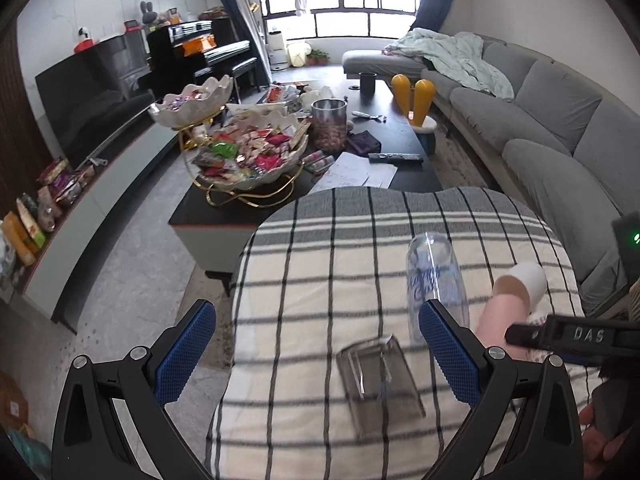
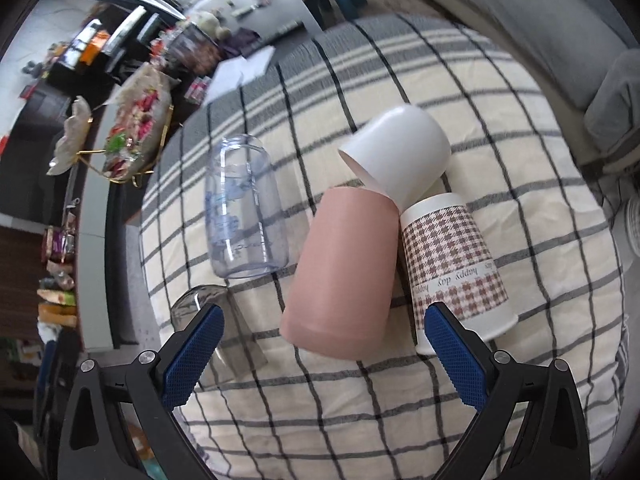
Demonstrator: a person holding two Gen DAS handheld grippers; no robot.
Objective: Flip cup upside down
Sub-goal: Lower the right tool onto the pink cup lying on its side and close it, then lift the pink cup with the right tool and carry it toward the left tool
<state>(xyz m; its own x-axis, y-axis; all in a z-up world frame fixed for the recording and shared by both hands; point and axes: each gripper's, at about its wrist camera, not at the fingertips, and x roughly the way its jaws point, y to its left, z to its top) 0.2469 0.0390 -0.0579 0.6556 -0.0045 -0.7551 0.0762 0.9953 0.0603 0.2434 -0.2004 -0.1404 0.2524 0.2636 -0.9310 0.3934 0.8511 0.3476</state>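
Note:
Several cups stand upside down on a checked cloth [image 2: 360,400]: a clear blue-printed cup [image 2: 240,208], a pink cup [image 2: 344,272], a houndstooth cup [image 2: 456,268], and a smoky glass cup [image 2: 224,332]. A white cup [image 2: 400,152] lies tilted against the pink one. My right gripper [image 2: 320,356] is open above the pink cup. My left gripper [image 1: 316,356] is open over the smoky glass [image 1: 380,384]; the clear cup [image 1: 436,280], pink cup [image 1: 500,320] and white cup [image 1: 524,280] lie beyond. The other gripper's tip [image 1: 560,336] shows at right.
A dark coffee table [image 1: 400,120] with snack bowls [image 1: 248,152], a jar [image 1: 328,124] and papers lies past the cloth. A grey sofa [image 1: 540,128] runs along the right. A TV cabinet [image 1: 100,152] stands on the left.

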